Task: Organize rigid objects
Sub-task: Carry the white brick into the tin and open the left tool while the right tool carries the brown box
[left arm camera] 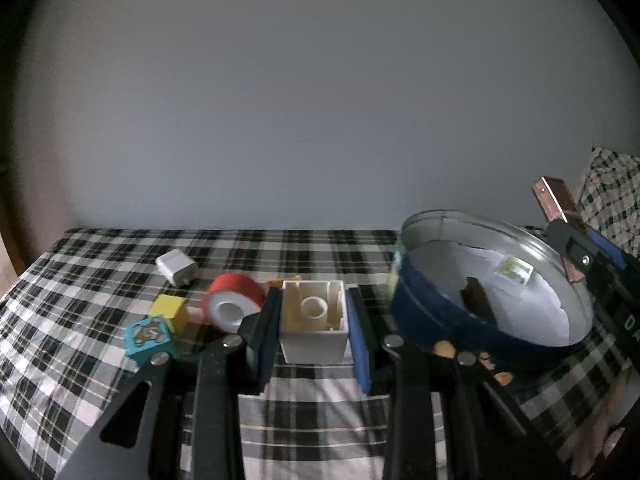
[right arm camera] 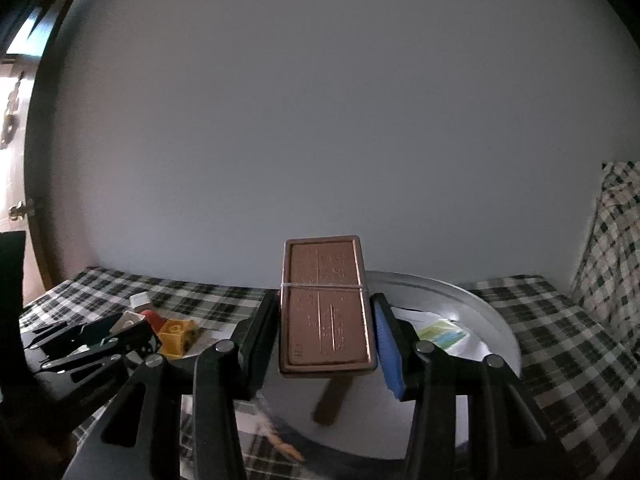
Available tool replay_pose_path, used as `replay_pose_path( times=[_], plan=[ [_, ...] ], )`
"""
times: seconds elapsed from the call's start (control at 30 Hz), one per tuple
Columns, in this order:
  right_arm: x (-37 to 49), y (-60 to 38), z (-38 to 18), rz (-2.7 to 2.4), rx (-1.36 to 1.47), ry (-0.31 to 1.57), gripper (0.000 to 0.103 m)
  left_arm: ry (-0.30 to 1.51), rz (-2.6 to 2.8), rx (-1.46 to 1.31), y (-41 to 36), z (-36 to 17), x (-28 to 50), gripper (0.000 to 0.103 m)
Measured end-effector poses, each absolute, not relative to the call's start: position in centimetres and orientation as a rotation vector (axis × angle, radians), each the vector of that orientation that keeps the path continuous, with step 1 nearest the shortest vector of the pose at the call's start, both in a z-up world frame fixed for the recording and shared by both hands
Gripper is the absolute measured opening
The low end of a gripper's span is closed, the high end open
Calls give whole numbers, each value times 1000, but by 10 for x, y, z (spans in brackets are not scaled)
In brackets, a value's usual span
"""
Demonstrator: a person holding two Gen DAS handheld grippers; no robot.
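a checked cloth covers a table against a plain wall. a round tin stands on the right side, holding only paper and a small card, so the sorting looks barely begun. both grippers carry something. the left gripper grips a white hollow block between its fingers, open side up, held just left of the tin and not yet over it. the right gripper grips a flat brown case, bound with a thin band, above the tin's open mouth, ready to be lowered in by the look of it. still loose on the cloth, to the left: a red tape roll, a yellow block, a blue picture cube and a white plug. these appear to remain for later.
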State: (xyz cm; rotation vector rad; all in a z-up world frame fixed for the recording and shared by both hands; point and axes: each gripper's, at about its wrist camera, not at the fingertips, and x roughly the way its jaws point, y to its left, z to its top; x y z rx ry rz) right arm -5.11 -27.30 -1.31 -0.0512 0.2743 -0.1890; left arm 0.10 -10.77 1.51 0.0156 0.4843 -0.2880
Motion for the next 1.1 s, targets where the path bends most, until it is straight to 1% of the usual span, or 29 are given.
replay_pose_path(
  times=[0.6,0.83,1.1],
  plan=[
    [-51,-353,-8,-374,-10,274,49,454,-422,5,-183,32,2,30],
    [-44,-383,-12,-424,10,320,49,473,-464,48,-224,26,7,30],
    [-28,-387,-24,-394,24,408,49,533,-425,99,-248,14,22,30]
  ],
)
